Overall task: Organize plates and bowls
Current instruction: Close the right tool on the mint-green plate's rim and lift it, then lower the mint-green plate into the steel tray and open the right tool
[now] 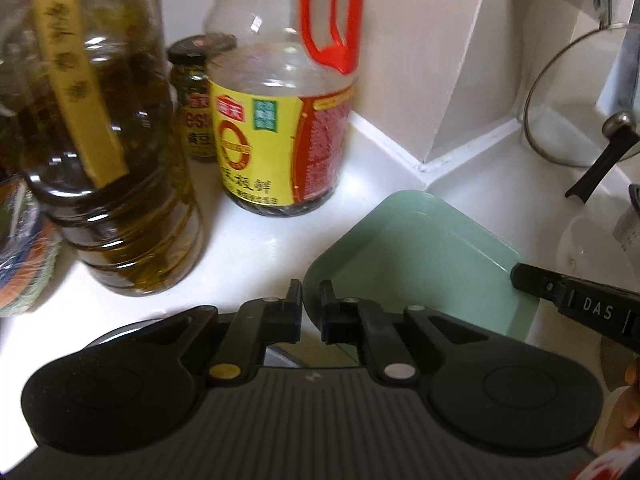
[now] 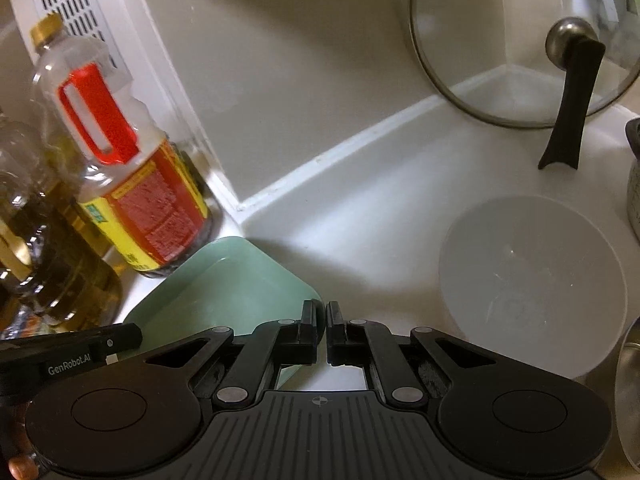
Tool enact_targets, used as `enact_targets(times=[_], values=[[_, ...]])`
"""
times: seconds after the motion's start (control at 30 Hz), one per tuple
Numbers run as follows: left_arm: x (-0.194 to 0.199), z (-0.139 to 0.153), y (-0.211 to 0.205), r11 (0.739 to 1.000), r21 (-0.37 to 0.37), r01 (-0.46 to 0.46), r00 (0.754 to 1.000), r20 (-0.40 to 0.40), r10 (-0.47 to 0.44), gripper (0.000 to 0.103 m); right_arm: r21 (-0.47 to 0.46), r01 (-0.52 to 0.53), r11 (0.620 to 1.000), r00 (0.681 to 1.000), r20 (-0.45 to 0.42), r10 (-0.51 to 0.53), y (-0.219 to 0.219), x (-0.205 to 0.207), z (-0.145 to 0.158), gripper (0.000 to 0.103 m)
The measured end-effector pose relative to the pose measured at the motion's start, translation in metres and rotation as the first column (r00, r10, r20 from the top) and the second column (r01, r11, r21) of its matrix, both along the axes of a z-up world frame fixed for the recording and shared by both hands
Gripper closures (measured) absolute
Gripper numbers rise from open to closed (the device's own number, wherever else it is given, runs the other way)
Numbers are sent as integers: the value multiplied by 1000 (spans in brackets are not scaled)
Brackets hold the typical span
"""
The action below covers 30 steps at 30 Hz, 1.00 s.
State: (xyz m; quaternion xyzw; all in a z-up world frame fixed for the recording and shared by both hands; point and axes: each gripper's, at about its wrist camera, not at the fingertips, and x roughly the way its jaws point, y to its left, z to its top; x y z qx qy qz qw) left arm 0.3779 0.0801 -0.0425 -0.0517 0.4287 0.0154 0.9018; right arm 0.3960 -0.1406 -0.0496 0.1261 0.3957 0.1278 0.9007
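We find the green plate (image 1: 420, 256) on the white counter (image 1: 256, 248) beside the soy sauce bottle (image 1: 280, 120). The left gripper (image 1: 311, 312) and right gripper (image 2: 323, 332) each pinch its rim. A white bowl (image 2: 532, 280) sits near.

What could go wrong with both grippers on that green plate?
1. The left gripper and right gripper pinch only the green plate's thin rim; it may slip or tilt.
2. The soy sauce bottle stands right beside it; a swing could knock it.
3. The white bowl sits close on the right.
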Motion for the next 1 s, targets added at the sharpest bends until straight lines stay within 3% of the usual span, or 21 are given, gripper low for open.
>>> enact_targets(times=[0.47,0.77,1.0], values=[[-78,30,59,989,-6,-150,988,45,150,96,39,-157,987,987,41,156,55,-43,24,98],[-130,22,86,974,-1,-229,973,17,229,96,22,-255,967,967,9,255,94,-74,12,98],[-147,8,99,966,-1,-259,966,-15,259,96,-3,-299,954,954,-15,298,112,-93,-2,98]])
